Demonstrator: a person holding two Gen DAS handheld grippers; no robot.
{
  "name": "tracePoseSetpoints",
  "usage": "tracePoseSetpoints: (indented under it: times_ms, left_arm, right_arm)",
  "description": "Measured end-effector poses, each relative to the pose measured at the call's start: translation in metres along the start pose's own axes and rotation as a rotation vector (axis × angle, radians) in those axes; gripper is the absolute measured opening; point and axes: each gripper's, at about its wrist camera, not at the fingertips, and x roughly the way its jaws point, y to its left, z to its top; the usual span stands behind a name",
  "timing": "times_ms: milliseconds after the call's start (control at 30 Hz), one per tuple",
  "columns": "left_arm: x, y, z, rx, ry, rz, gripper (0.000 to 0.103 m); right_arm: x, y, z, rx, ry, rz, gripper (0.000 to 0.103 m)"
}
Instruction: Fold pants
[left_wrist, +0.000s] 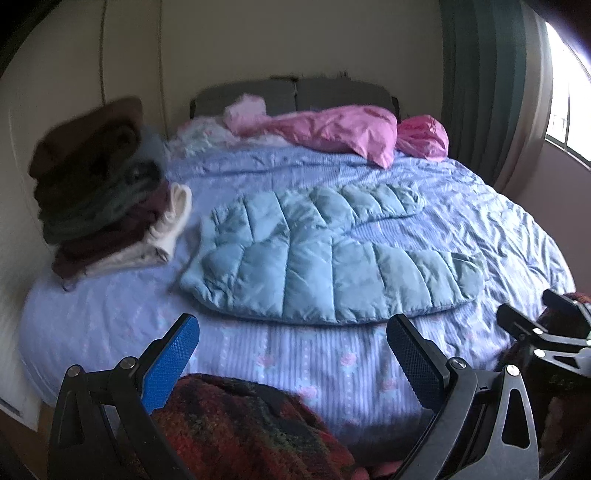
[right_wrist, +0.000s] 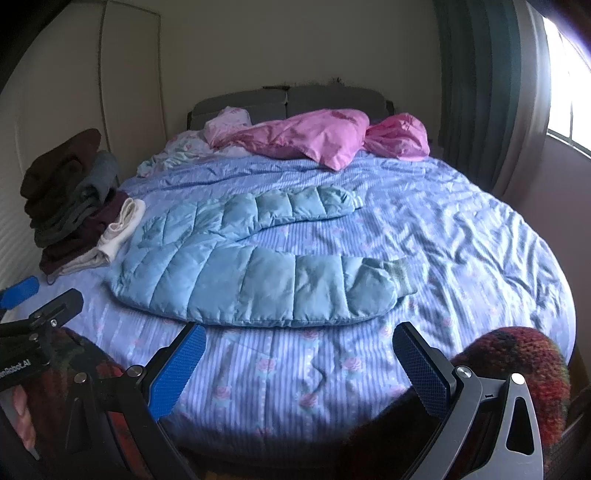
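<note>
Light blue quilted pants (left_wrist: 325, 254) lie spread flat on the bed, waist to the left and both legs running right; the right wrist view (right_wrist: 251, 269) shows the legs apart, with the far leg (right_wrist: 306, 203) angled toward the headboard. My left gripper (left_wrist: 291, 354) is open and empty, hovering over the near edge of the bed just short of the pants. My right gripper (right_wrist: 299, 362) is open and empty, also just short of the pants' near edge. The right gripper's body shows at the right of the left wrist view (left_wrist: 546, 332).
A stack of folded dark and white clothes (left_wrist: 99, 192) sits at the bed's left edge. Pink bedding and pillows (left_wrist: 332, 129) lie by the headboard. The blue floral bedspread (right_wrist: 461, 240) is wrinkled at right. A curtain and window (right_wrist: 554, 92) stand right. My knitted sleeves (left_wrist: 240, 432) intrude below.
</note>
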Motion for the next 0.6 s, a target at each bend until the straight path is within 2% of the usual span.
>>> tracePoseSetpoints:
  times_ms: [167, 333, 400, 500, 567, 600]
  left_arm:
    - [0.029, 0.008, 0.027, -0.009, 0.101, -0.019, 0.103]
    - [0.083, 0.019, 0.04, -0.108, 0.283, -0.019, 0.103]
    - [0.1, 0.023, 0.037, -0.183, 0.347, -0.011, 0.103]
    - [0.128, 0.03, 0.023, -0.37, 0.437, -0.04, 0.103]
    - [0.144, 0.032, 0.011, -0.463, 0.475, -0.014, 0.101]
    - [0.148, 0.032, 0.006, -0.487, 0.481, 0.001, 0.097]
  right_arm:
    - [0.023, 0.002, 0.009, 0.032, 0.049, -0.008, 0.103]
    - [0.06, 0.001, 0.018, 0.15, 0.124, -0.019, 0.103]
    - [0.076, -0.002, 0.017, 0.194, 0.143, -0.026, 0.103]
    - [0.097, -0.006, 0.012, 0.247, 0.18, -0.045, 0.103]
    - [0.113, -0.011, 0.006, 0.297, 0.206, -0.055, 0.103]
    - [0.121, -0.013, 0.002, 0.324, 0.224, -0.063, 0.102]
